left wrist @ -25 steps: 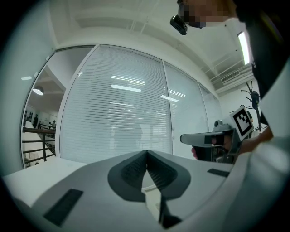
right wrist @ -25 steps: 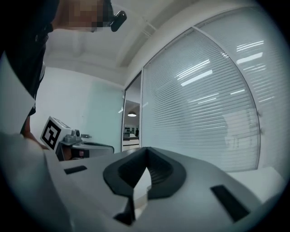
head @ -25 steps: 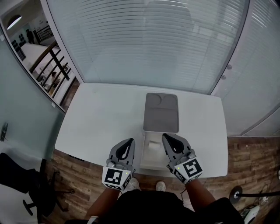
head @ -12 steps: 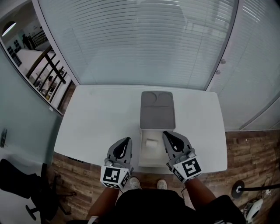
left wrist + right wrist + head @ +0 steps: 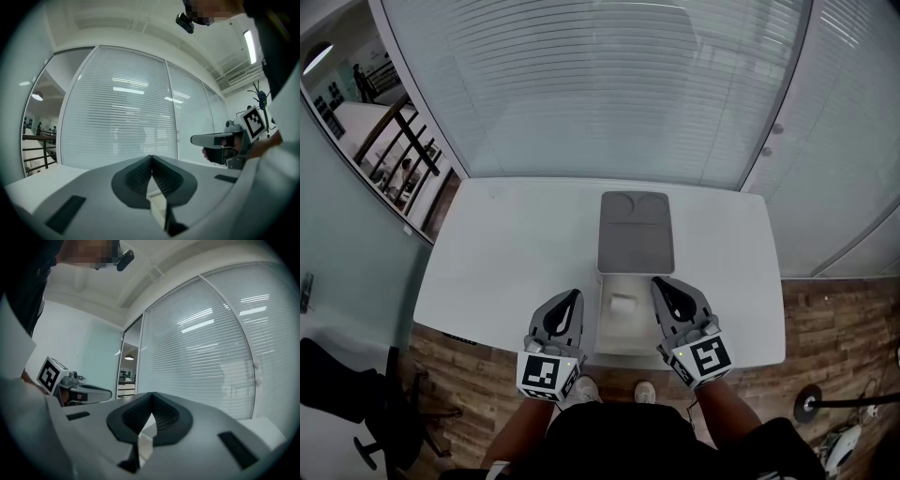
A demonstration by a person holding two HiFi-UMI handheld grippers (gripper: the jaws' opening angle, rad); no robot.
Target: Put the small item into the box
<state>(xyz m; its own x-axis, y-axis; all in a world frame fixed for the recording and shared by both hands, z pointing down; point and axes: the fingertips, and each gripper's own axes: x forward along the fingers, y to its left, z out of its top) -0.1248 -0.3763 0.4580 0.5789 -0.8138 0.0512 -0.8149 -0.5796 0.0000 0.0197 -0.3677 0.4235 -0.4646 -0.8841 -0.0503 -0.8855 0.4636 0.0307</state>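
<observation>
Setting: A white desk (image 5: 506,253) seen from above, set against a glass wall with blinds (image 5: 609,84). A person stands at its near edge with a gripper in each hand.

Box: An open box (image 5: 602,326) sits on the desk near the front edge, between the two grippers. Its bottom half is white. Its lid (image 5: 636,234) lies flat behind it, showing a grey lining with two rounded hollows at the far end.

Small item: A small item (image 5: 622,303), white and blocky, lies inside the white bottom half of the box, towards the lid end. Nothing is touching it.

Other contents: Nothing else can be seen in the box, and the lid holds nothing.

Left gripper: The left gripper (image 5: 572,300) is held level just beside the left wall of the box. Its jaws are pressed together with nothing between them.

Right gripper: The right gripper (image 5: 660,285) is held level just beside the right wall of the box. Its jaws are also pressed together and empty.

Progress: The placing looks done, since the item is already in the box and neither gripper is carrying anything.

Left to do: Little or nothing by the task's wording. The lid is open, and closing it might be the only further step.
</observation>
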